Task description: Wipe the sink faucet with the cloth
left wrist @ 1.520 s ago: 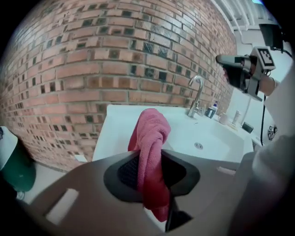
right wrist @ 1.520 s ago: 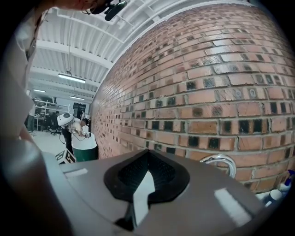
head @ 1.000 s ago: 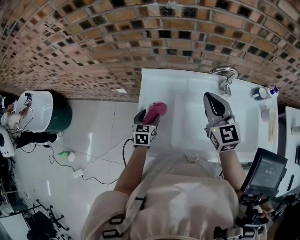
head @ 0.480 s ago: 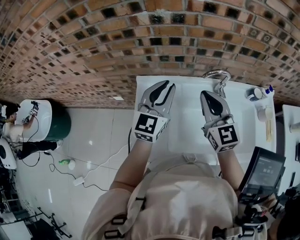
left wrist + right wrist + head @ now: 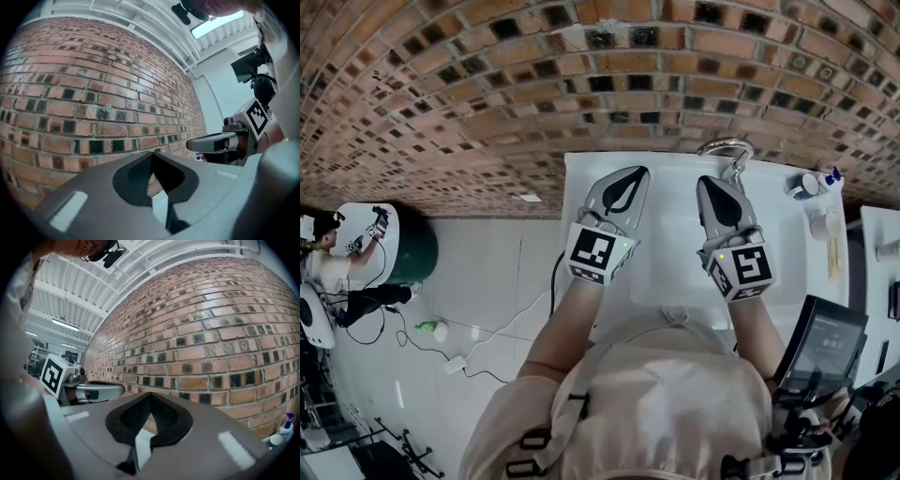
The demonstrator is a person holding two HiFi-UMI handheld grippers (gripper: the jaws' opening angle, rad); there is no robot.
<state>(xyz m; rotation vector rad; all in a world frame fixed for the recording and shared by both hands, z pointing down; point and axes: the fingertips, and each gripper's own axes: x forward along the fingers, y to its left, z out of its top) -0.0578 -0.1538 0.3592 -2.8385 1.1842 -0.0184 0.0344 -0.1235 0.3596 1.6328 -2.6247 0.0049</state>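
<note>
Both grippers are held level above the white sink (image 5: 581,187) and point at the brick wall. My left gripper (image 5: 630,174) is shut with nothing between its jaws; in the left gripper view (image 5: 151,153) the tips meet against the bricks. My right gripper (image 5: 713,184) is shut and empty too, as the right gripper view (image 5: 150,395) shows. The chrome faucet (image 5: 727,150) stands at the sink's back edge, just beyond the right gripper's tip. No cloth shows in any view. Each gripper appears in the other's view, the right gripper (image 5: 208,143) and the left gripper (image 5: 98,390).
Small bottles (image 5: 817,183) stand on the counter right of the sink, and a spray bottle (image 5: 286,423) shows by the wall. A dark screen (image 5: 825,345) sits at the lower right. On the tiled floor to the left are a green bin (image 5: 414,248) and cables.
My left gripper rose from the pink cloth at the sink's left side and shut empty; the cloth is no longer in sight. The right gripper barely moved.
</note>
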